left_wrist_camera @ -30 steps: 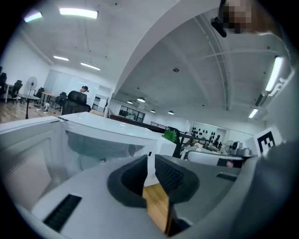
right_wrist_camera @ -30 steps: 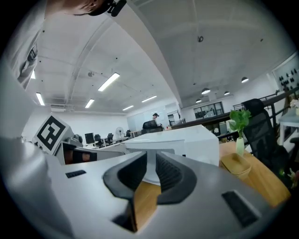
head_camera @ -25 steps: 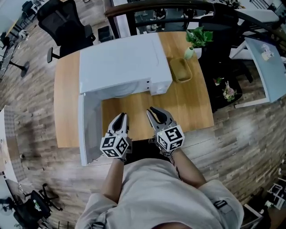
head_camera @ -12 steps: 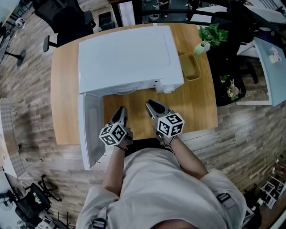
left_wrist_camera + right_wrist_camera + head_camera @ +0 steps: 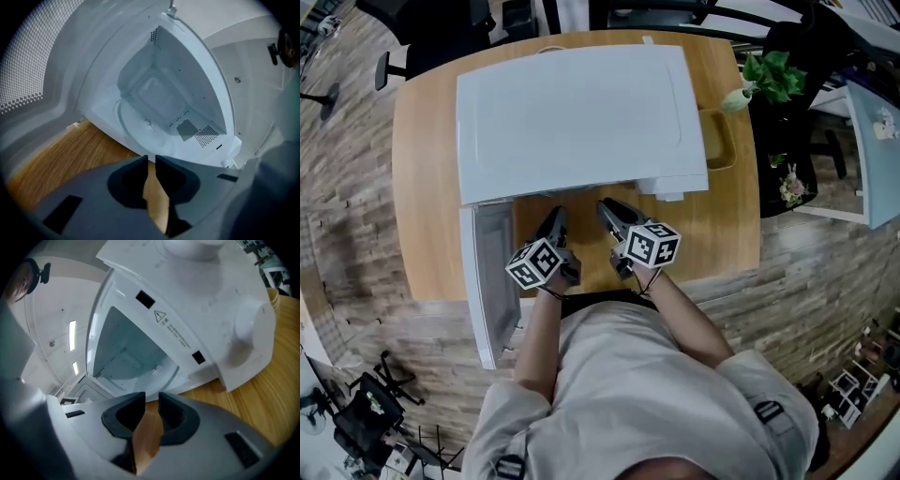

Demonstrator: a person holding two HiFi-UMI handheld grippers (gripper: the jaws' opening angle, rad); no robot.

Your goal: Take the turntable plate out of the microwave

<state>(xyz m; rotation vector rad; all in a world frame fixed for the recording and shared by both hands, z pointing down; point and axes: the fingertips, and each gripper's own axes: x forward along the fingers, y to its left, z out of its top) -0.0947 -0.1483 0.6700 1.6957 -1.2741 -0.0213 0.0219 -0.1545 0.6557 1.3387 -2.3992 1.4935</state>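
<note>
Our empty left gripper [image 5: 150, 160] and just-opening right gripper [image 5: 151, 398], jaws slightly apart, aim into the white microwave [image 5: 572, 112] to grasp its glass turntable plate [image 5: 139, 132].

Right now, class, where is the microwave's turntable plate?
In the left gripper view, the turntable plate lies flat on the floor of the open microwave, centre frame, right of its door.
</note>
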